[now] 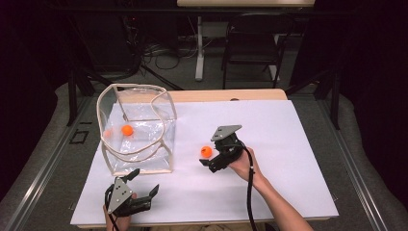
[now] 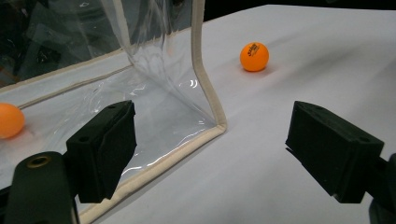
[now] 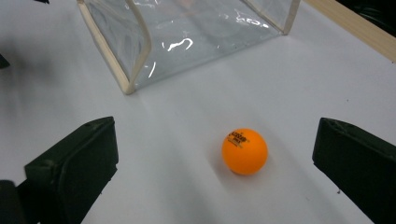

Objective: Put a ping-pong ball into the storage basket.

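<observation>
Centring the wide-open right gripper (image 3: 215, 163) over the orange ball (image 3: 244, 151) before closing gently should stop it rolling toward the clear bag (image 3: 187, 32).

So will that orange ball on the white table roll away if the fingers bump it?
Probably. The orange ball is round and smooth on a flat table, so a nudge likely sends it rolling. It looks like a ping-pong ball, so probably very light. The open right gripper should close evenly.

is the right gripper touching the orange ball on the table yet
Apart. The right gripper view shows the right gripper open, white table visible between each jaw and the orange ball.
</observation>
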